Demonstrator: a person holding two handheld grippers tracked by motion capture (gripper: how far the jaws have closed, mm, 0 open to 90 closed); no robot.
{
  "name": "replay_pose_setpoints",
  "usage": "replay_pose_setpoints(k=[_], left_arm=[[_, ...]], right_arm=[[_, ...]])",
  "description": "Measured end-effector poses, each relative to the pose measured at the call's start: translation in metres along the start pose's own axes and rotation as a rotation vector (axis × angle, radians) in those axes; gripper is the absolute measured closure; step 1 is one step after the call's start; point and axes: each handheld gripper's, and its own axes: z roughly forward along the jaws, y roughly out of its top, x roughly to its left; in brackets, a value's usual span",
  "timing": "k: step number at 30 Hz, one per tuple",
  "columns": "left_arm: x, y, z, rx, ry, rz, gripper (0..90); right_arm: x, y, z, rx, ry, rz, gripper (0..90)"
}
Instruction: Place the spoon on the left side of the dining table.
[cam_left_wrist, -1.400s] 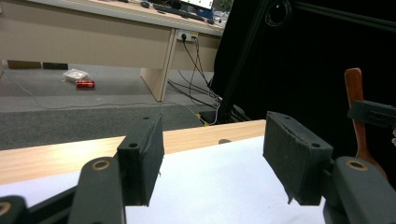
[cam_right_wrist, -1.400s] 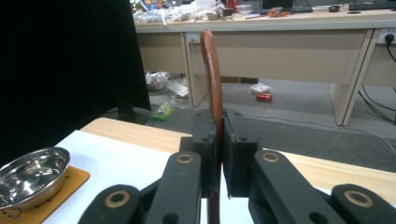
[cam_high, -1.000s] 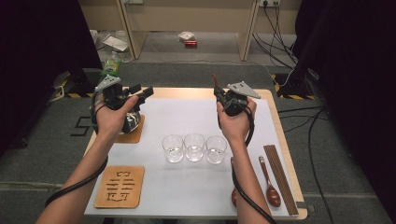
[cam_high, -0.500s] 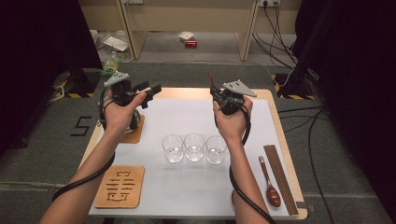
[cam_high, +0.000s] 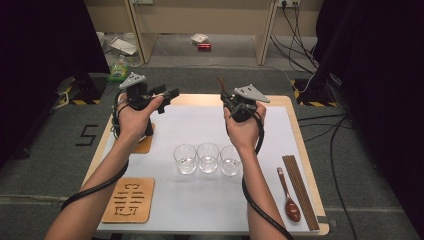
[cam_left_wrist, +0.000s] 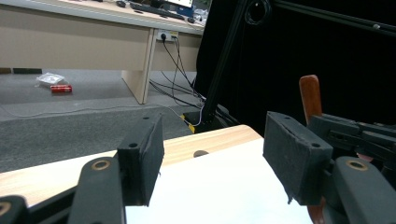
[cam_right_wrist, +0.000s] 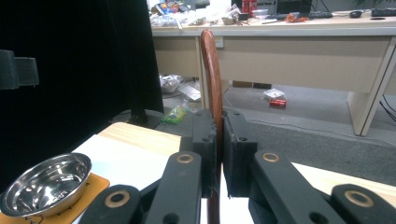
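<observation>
My right gripper (cam_high: 226, 98) is held above the back of the table and is shut on a reddish-brown wooden handle (cam_high: 220, 83) that points up and away. In the right gripper view the handle (cam_right_wrist: 211, 79) rises from between the pressed pads of that gripper (cam_right_wrist: 219, 140); its lower end is hidden. My left gripper (cam_high: 168, 95) hovers over the table's left rear, open, with nothing between its jaws (cam_left_wrist: 215, 140). In the left gripper view the handle (cam_left_wrist: 310, 95) and the right gripper (cam_left_wrist: 359, 135) show at the right.
Three clear glasses (cam_high: 208, 157) stand in a row mid-table. A wooden spoon (cam_high: 288, 197) and chopsticks (cam_high: 300, 190) lie at the right edge. A patterned coaster (cam_high: 129, 200) lies front left. A steel bowl (cam_right_wrist: 46, 184) rests on an orange coaster (cam_high: 144, 145).
My left hand has drifted to the right and a little farther back with its gripper still open. The right hand has kept its place and its hold.
</observation>
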Motion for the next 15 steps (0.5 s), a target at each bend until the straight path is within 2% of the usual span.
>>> replay_pose_setpoints(k=[15], left_arm=[[-0.014,0.01,0.019,0.006,-0.029,-0.004,37.7]], right_arm=[[0.012,0.0,0.005,0.006,0.026,-0.004,85.1]])
